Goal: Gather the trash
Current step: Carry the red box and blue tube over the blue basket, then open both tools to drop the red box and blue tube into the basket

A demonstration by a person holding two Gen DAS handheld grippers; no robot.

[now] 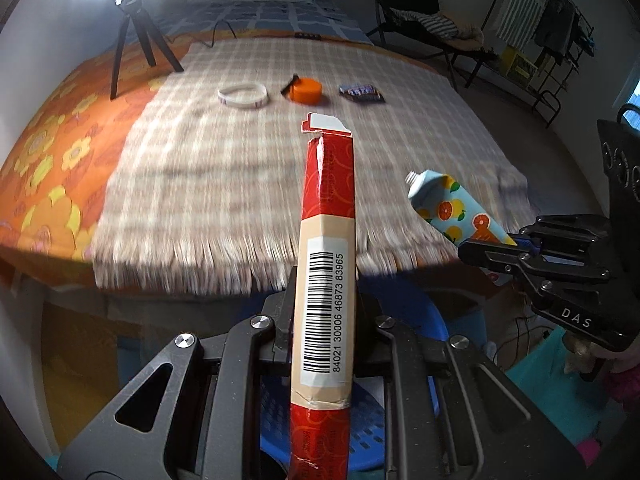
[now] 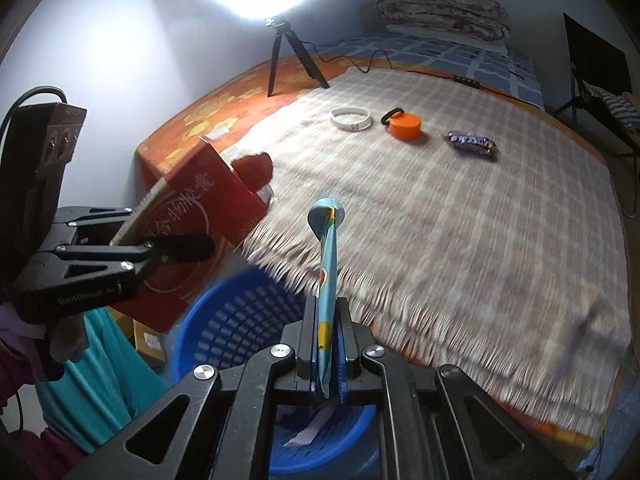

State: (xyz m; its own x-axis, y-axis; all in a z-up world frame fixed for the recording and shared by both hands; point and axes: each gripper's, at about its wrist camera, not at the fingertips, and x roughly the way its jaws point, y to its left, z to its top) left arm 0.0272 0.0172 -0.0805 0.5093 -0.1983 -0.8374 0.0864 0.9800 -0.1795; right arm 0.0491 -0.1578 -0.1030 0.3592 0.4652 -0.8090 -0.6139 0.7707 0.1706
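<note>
My left gripper (image 1: 324, 340) is shut on a flat red carton (image 1: 326, 264) with a barcode label, held edge-on above a blue slotted basket (image 1: 276, 412). The same carton (image 2: 192, 216) shows its broad red face in the right wrist view, with the left gripper (image 2: 188, 250) clamped on it. My right gripper (image 2: 327, 344) is shut on a light-blue tube printed with oranges (image 2: 327, 264), also over the basket (image 2: 236, 320). That tube (image 1: 452, 208) juts from the right gripper (image 1: 496, 246) at the right of the left wrist view.
On the checked fringed blanket (image 1: 248, 168) lie a white wristband (image 1: 243, 95), an orange round lid (image 1: 306, 90) and a candy bar wrapper (image 1: 362, 92). A lamp on a tripod (image 1: 132, 36) stands at the back left. A chair and clothes rack stand to the right.
</note>
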